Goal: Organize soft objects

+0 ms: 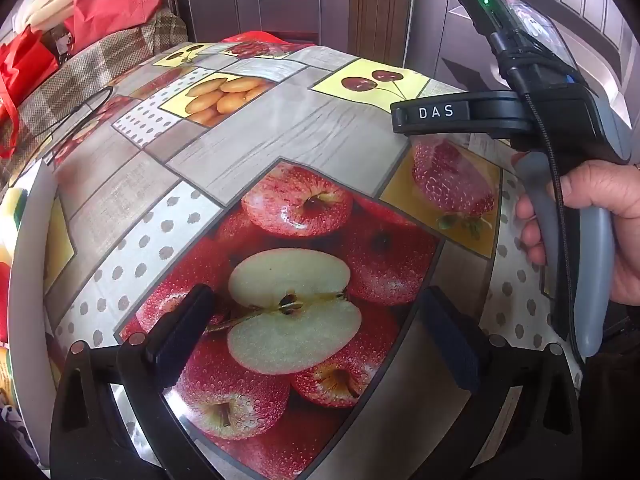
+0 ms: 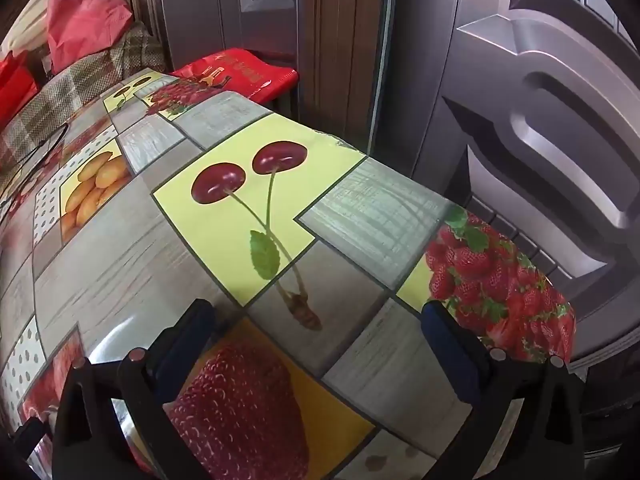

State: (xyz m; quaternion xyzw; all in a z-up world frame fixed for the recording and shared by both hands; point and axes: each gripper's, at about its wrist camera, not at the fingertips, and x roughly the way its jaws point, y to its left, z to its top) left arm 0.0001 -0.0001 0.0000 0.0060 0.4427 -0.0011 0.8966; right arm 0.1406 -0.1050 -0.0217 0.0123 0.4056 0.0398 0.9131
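At the far left, beyond the desk (image 1: 248, 136), soft things lie heaped on a checked woven cover (image 1: 100, 64): one bright red bag (image 1: 20, 68) at the edge, one salmon-red fabric bag (image 1: 112, 0) behind it, and pale cream rolls (image 1: 48, 4) whose number cannot be told. No container is seen open, so what the bags hold cannot be told. One thin black cord (image 1: 80, 108) loops over the desk's left edge. The desk wears a glossy cloth printed with apples, cherries, apricots and strawberries, and nothing else rests on its middle. The left gripper (image 1: 316, 336) hovers over the printed halved apple, its two fingers spread wide with nothing between them. To its right, one hand (image 1: 600, 224) clasps the grey handle of the right gripper (image 2: 316, 344), which also stands wide open and empty, above the printed strawberry and the two printed cherries. Past the desk's far end, one flat red bag with gold print (image 2: 240, 72) lies on a low stool. Grey panelled doors (image 2: 560, 140) close the right side.
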